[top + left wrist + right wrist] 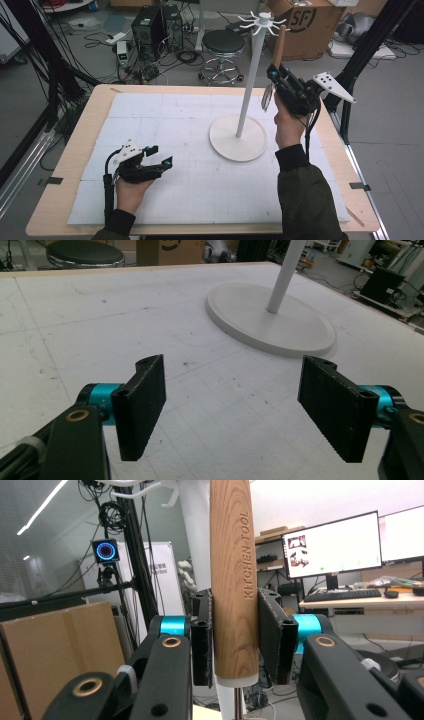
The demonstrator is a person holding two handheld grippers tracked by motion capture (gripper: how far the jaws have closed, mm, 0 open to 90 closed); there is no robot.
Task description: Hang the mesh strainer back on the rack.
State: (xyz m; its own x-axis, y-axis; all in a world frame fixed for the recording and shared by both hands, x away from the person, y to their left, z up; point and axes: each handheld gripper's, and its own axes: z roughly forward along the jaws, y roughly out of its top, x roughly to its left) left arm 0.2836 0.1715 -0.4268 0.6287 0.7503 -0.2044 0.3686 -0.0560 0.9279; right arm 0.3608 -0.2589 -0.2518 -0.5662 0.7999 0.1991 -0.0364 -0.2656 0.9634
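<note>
A white hook stand rises from a round base (238, 137) on the mat, its pole (250, 75) ending in a ring of hooks (261, 21). My right gripper (276, 75) is held high beside the pole, shut on a kitchen tool. The tool's wooden handle (280, 45) points up toward the hooks, and its metal end (267, 97) hangs below the jaws. In the right gripper view the handle (234, 580), marked "KITCHEN TOOL", is clamped between the pads of my right gripper (234, 640). My left gripper (160, 155) rests low at the front left, open and empty (232, 410), facing the base (270, 320).
A white gridded mat (175, 125) covers the wooden table. Beyond the far edge stand a black stool (223, 42), a cardboard box (305, 25) and a computer tower (150, 25). Black frame posts (370, 45) flank the table. Monitors (332, 545) show in the right gripper view.
</note>
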